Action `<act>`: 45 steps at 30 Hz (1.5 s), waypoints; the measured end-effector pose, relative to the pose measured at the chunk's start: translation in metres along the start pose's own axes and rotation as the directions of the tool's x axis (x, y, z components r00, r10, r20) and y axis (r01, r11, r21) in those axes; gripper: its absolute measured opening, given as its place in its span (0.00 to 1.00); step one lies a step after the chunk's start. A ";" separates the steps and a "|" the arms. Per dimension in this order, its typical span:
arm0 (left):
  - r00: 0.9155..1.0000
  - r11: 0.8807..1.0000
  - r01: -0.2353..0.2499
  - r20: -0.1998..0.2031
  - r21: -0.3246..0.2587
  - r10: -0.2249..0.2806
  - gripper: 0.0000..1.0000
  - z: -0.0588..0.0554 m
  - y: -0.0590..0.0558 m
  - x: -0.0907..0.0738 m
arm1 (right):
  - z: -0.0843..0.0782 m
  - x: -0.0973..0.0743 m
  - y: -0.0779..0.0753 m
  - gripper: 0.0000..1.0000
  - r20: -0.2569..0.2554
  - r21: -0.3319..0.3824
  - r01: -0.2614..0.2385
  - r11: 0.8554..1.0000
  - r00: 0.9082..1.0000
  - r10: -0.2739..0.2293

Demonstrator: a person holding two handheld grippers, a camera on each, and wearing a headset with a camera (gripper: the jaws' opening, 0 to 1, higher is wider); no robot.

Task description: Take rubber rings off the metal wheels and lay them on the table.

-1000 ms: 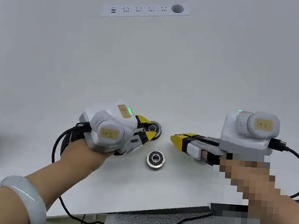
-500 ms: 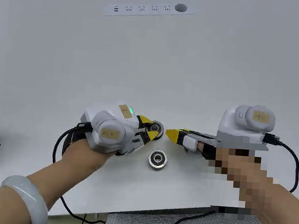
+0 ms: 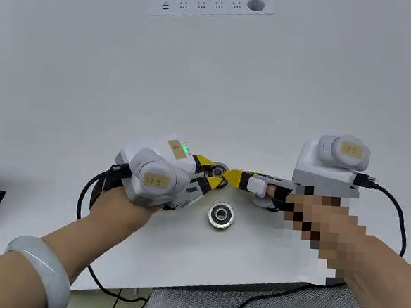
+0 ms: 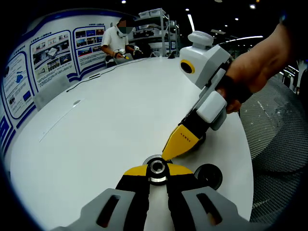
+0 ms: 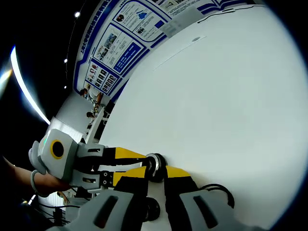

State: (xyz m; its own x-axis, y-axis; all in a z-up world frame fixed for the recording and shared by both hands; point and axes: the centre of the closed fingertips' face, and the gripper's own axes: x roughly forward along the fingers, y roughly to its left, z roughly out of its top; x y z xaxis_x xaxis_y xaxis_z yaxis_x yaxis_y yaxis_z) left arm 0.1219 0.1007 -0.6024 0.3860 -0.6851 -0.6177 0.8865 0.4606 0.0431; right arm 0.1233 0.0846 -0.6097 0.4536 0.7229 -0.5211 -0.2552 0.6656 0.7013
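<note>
In the head view there are two metal wheels and two grippers on a white table (image 3: 266, 95). The left gripper (image 3: 213, 174) has its jaws clamped on the first wheel (image 3: 219, 171), just above the table, near the near edge. The right gripper (image 3: 233, 177) points at that wheel from the other side, and its yellow tips touch it. The second wheel (image 3: 221, 215) lies flat on the table, even closer to the near edge, just beside both grippers. One power strip (image 3: 209, 5) lies along the far edge. One pale bracelet (image 3: 38, 273) is on the person's left wrist.

In the left gripper view, the left gripper (image 4: 157, 171) squeezes the first wheel (image 4: 157, 167) between its two yellow tips. The right gripper (image 4: 179, 143) comes in from the right, and its tip rests on the wheel. The second wheel (image 4: 210, 176) lies on the table (image 4: 96, 134) just beside them.

In the right gripper view, the right gripper (image 5: 161, 172) has one jaw on each side of the first wheel (image 5: 154, 162). I cannot tell if they squeeze it or just sit beside it. The left gripper (image 5: 139, 160) reaches in from the left, holding the same wheel over the table (image 5: 216, 96).
</note>
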 end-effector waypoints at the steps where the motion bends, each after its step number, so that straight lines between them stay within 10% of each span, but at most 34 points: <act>1: 1.000 1.000 0.000 0.000 0.000 0.000 0.14 0.000 0.000 0.000 | 0.000 0.000 0.000 0.15 -0.002 0.001 0.000 1.000 1.000 0.000; 45: 1.000 1.000 -0.001 0.002 -0.003 0.001 0.13 -0.001 0.002 0.002 | 0.003 -0.003 0.005 0.03 -0.020 -0.063 -0.007 0.998 1.000 0.006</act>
State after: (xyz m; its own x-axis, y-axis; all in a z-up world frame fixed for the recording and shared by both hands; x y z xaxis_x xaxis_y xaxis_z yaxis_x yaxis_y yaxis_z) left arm 0.1239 0.1010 -0.6045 0.3874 -0.6855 -0.6165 0.8854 0.4630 0.0416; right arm 0.1233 0.0853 -0.6032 0.4346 0.7307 -0.5265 -0.3119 0.6706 0.6731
